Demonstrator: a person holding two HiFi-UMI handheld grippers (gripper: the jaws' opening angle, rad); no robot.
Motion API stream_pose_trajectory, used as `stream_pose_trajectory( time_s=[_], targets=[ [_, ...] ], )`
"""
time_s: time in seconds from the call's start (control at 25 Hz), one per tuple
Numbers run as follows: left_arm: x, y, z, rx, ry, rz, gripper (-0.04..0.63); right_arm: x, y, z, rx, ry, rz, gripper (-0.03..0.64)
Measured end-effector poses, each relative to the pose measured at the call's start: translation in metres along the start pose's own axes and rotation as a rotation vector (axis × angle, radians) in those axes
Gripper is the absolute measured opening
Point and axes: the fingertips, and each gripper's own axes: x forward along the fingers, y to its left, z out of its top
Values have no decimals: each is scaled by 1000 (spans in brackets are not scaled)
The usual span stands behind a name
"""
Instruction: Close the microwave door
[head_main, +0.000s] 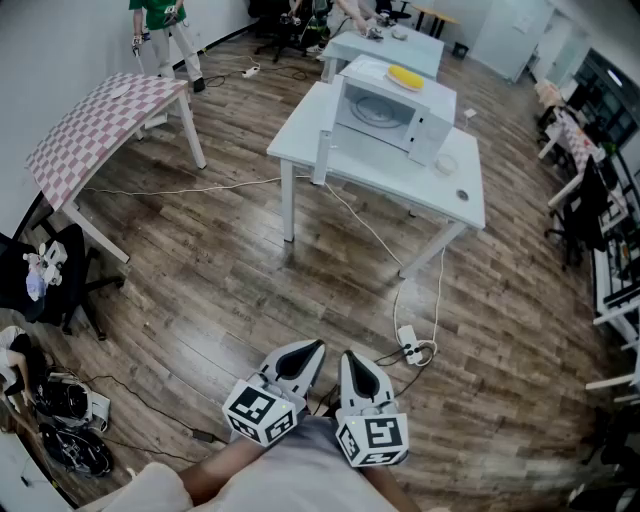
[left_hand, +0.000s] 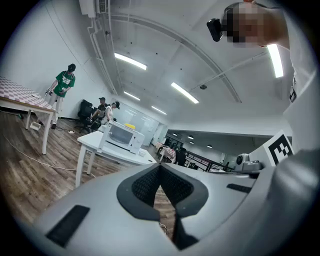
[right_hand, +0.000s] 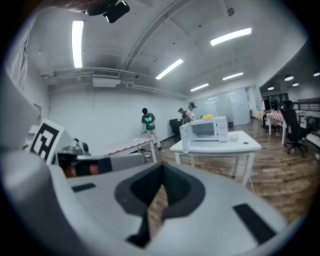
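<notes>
A white microwave (head_main: 390, 115) stands on a white table (head_main: 400, 185) far ahead, its door (head_main: 325, 155) swung open to the left. A yellow thing (head_main: 404, 77) lies on top of it. My left gripper (head_main: 315, 347) and right gripper (head_main: 350, 356) are held low, close to the body and side by side, both far from the table. Each has its jaws together with nothing between them. The left gripper view shows its own gripper (left_hand: 160, 167) with the microwave (left_hand: 122, 136) small in the distance. In the right gripper view the right gripper (right_hand: 161, 170) points towards the microwave (right_hand: 207, 129), whose door (right_hand: 184, 137) is open.
A power strip with cables (head_main: 408, 345) lies on the wooden floor between me and the table. A checkered table (head_main: 100, 120) stands at the left, with a black chair (head_main: 50, 275) nearer. A small bowl (head_main: 445, 163) sits beside the microwave. A person in green (head_main: 155, 15) stands at the back.
</notes>
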Motion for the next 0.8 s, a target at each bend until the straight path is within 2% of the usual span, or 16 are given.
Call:
stream_pose_trajectory(
  time_s=[0.44, 0.64, 0.8],
  targets=[
    [-7, 1, 4, 10, -13, -4, 18, -1, 10, -1, -25, 5, 18, 23],
    [-14, 5, 4, 6, -7, 6, 18, -1, 14, 1, 29, -16, 19, 23],
    [-18, 8, 3, -2, -12, 9, 18, -4, 17, -1, 22, -24, 3, 23]
  ],
)
